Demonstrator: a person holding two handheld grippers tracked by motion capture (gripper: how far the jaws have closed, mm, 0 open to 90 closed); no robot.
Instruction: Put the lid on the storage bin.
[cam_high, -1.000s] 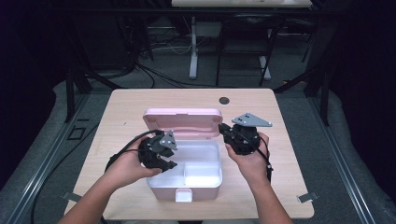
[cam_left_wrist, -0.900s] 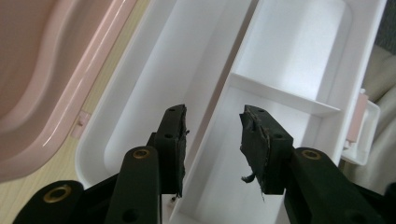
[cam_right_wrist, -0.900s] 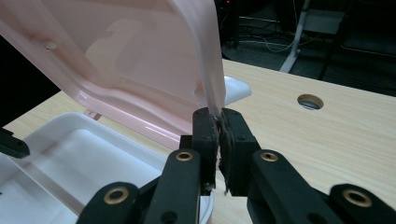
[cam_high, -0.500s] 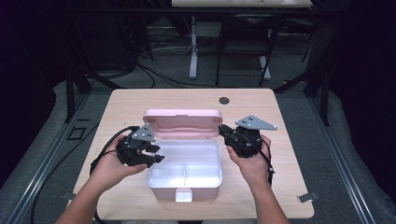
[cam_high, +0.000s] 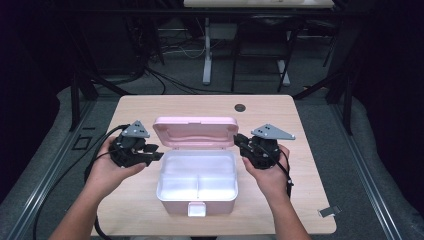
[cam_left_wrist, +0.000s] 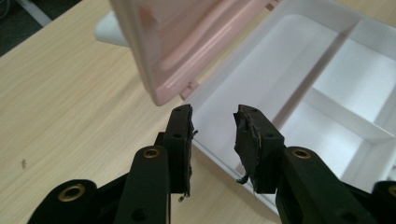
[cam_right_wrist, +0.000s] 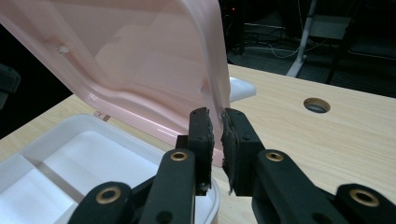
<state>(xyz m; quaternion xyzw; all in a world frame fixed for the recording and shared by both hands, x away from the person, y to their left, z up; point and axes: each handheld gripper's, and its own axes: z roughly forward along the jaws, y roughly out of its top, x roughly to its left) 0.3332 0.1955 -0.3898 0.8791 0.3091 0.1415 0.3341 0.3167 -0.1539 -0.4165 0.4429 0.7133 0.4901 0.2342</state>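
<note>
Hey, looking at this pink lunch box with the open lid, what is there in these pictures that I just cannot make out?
- Pink hinged lid, outer face: high view, turned away.
- White divided tray: right gripper view, near part cut off by the bottom edge and the right gripper.
- Tray far corner: left gripper view, cut off by the right edge.
- Dark round spot on the wooden table: high view, too small.

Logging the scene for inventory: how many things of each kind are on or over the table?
Box with open pink lid: 1
Tools: 2, left tool and right tool
Hands: 2
Total: 5
</note>
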